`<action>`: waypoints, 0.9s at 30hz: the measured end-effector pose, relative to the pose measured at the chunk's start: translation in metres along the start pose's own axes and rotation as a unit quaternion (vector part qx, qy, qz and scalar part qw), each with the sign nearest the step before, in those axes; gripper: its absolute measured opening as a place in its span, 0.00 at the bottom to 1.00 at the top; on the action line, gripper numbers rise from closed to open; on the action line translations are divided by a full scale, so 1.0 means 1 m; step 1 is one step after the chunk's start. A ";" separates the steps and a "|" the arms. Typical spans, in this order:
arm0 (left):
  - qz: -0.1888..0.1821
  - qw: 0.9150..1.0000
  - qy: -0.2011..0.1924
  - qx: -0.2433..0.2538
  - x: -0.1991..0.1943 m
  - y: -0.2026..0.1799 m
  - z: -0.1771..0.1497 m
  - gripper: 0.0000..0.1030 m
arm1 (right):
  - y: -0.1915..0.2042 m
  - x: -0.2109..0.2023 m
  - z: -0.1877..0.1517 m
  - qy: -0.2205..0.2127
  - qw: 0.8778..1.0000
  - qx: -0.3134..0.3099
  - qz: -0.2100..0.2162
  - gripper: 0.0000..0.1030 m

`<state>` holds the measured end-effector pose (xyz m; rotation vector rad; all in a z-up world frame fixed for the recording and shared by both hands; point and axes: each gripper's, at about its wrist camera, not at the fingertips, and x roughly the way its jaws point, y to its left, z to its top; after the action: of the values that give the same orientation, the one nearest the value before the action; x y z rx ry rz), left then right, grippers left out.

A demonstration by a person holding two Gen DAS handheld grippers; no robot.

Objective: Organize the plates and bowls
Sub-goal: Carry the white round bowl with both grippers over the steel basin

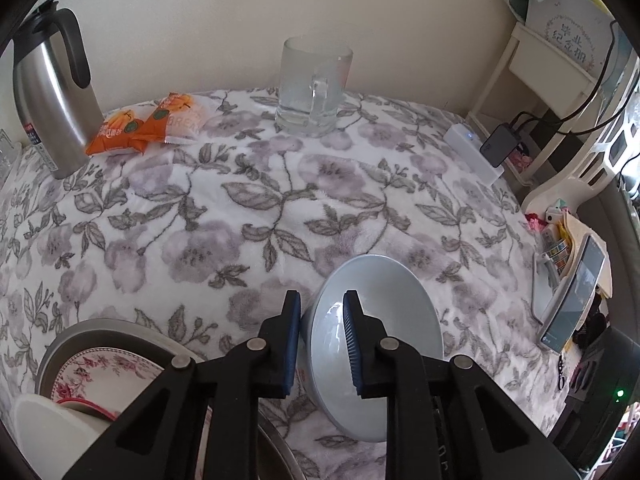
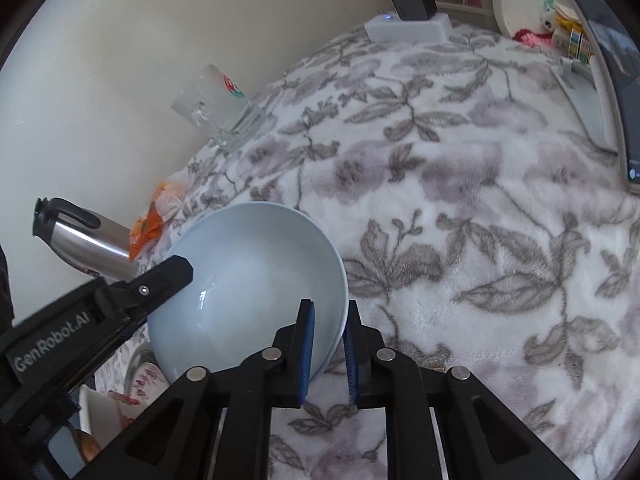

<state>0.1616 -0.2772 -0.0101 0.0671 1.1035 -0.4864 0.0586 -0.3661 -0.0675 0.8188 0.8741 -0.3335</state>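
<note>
Both grippers pinch the same pale blue bowl point(image 2: 248, 292), held tilted above the flowery cloth on the counter point(image 1: 240, 208). The left gripper point(image 1: 322, 344) clamps one side of the rim, one pad inside and one outside; the right gripper point(image 2: 326, 350) clamps the opposite rim the same way, so this looks like a handover or a two-handed carry. In the left wrist view, a metal basin point(image 1: 80, 330) at lower left holds a floral plate point(image 1: 104, 368) and a white dish point(image 1: 48, 432); how they are stacked is hard to tell. Judging from this, the task is midway: some pieces are gathered in the basin, while the bowl is not yet set down anywhere. Probably it goes to the basin next. The glass mug point(image 1: 314, 88), thermos point(image 1: 52, 96) and snack packs point(image 1: 148, 124) stand well apart at the back.
</note>
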 end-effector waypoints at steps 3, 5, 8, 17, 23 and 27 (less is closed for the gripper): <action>-0.007 1.000 -0.014 0.000 -0.014 -0.001 0.002 0.22 | 0.007 -0.014 0.003 -0.015 1.000 -0.008 0.003 0.15; -0.009 1.000 -0.024 0.001 -0.024 -0.002 0.003 0.22 | 0.012 -0.022 0.004 -0.022 1.000 -0.012 0.005 0.15; -0.017 0.999 -0.037 -0.001 -0.041 -0.001 0.005 0.22 | 0.021 -0.037 0.006 -0.036 0.999 -0.021 0.008 0.15; -0.037 0.996 -0.073 -0.028 -0.087 0.017 0.003 0.22 | 0.050 -0.073 0.000 -0.063 0.996 -0.049 0.027 0.15; -0.058 0.993 -0.089 -0.059 -0.110 0.038 -0.004 0.22 | 0.070 -0.091 -0.010 -0.074 0.994 -0.072 0.039 0.15; -0.059 0.990 -0.102 -0.071 -0.126 0.051 -0.009 0.22 | 0.086 -0.099 -0.017 -0.080 0.992 -0.088 0.048 0.15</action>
<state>0.1297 -0.1857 0.0851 -0.1718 0.9407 -0.5075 0.0370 -0.3024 0.0469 0.6572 0.7008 -0.2309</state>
